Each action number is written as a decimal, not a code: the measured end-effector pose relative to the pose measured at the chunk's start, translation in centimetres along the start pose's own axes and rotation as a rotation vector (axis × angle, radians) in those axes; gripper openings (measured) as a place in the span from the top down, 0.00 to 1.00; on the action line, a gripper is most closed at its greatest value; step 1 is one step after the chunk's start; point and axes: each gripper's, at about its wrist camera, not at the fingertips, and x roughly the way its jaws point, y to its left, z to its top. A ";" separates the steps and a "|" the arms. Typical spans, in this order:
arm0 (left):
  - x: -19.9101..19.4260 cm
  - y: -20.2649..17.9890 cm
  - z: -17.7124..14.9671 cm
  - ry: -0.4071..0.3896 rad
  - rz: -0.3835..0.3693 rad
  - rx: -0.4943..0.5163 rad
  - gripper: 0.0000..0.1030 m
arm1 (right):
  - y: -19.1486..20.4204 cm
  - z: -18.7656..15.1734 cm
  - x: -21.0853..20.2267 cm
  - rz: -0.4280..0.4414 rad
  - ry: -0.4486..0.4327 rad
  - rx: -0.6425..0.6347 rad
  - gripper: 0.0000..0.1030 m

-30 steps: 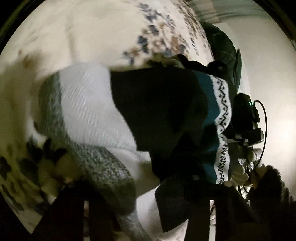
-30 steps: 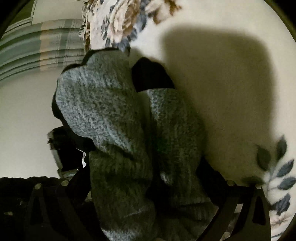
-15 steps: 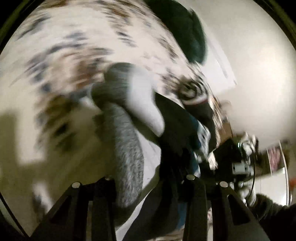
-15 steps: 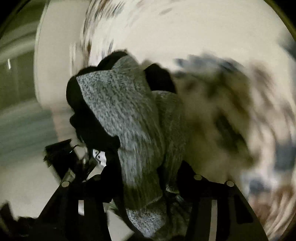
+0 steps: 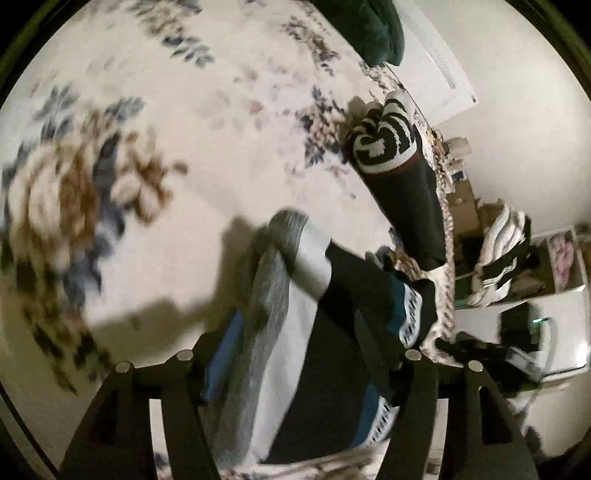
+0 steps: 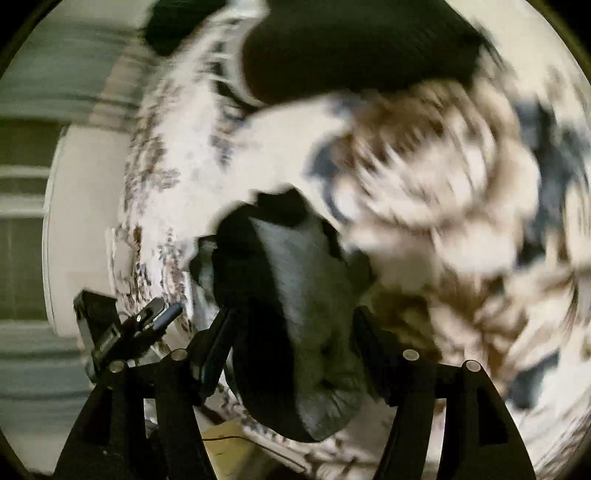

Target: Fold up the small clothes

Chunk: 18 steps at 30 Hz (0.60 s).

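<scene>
Floral bedding [image 5: 207,122], cream with blue and brown blooms, fills the background of both wrist views, much of it smeared by motion. From the left wrist, the left gripper [image 5: 295,354] has one bundle of socks [image 5: 295,325] between its two fingers: grey knit, a white band, black, and a teal cuff with a white zigzag pattern. Its jaws have just been opening and stand partly apart with the fabric filling the gap; whether the pads still press on it cannot be told. Beyond it, one black rolled sock [image 5: 399,170] with white stripes and a red line lies on the bedding near the bed's edge. One dark green cushion [image 5: 369,29] sits at the top, and a cluttered shelf [image 5: 517,258] shows off to the right. From the right wrist, the right gripper [image 6: 291,339] has one grey-and-black sock bundle [image 6: 295,295] between its fingers; its jaws have just been opening, and the grip itself cannot be judged. One large dark shape [image 6: 354,48], too blurred to name, lies on the bedding above. The other gripper appears at lower left.
</scene>
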 end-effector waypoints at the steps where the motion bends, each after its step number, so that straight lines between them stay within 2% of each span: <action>1: 0.4 -0.4 0.4 0.009 0.008 0.033 0.41 | 1.5 0.5 0.4 -0.010 -0.003 -0.045 0.35; 4: 2.3 -2.3 2.6 0.033 0.024 0.122 0.41 | 4.8 1.8 1.7 -0.079 -0.015 -0.164 0.35; 6: 3.1 -3.7 3.5 0.050 0.020 0.186 0.41 | 5.2 3.1 2.3 -0.102 -0.013 -0.215 0.35; 8: 3.7 -5.0 4.3 0.067 0.011 0.236 0.41 | 4.8 4.6 4.8 -0.131 0.071 -0.240 0.35; 9: 4.0 -5.5 4.6 0.080 0.005 0.254 0.41 | 4.9 4.8 5.1 -0.129 0.112 -0.230 0.40; 10: 4.2 -6.0 4.9 0.088 0.001 0.272 0.41 | 4.5 4.9 6.2 -0.080 0.194 -0.208 0.45; 11: 4.2 -6.5 5.0 0.097 -0.008 0.293 0.41 | 4.5 4.8 6.9 -0.047 0.257 -0.203 0.47; 13: 4.1 -7.2 5.1 0.119 -0.022 0.335 0.41 | 5.0 4.5 6.5 -0.043 0.334 -0.236 0.47; 15: 4.1 -7.6 5.2 0.131 -0.017 0.372 0.41 | 5.3 4.8 4.5 -0.118 0.288 -0.282 0.47; 17: 4.0 -7.6 5.4 0.143 -0.007 0.392 0.41 | 6.6 5.1 2.2 -0.192 0.202 -0.420 0.43; 18: 3.9 -7.6 5.5 0.140 -0.002 0.398 0.41 | 7.4 5.2 1.6 -0.202 0.185 -0.488 0.34</action>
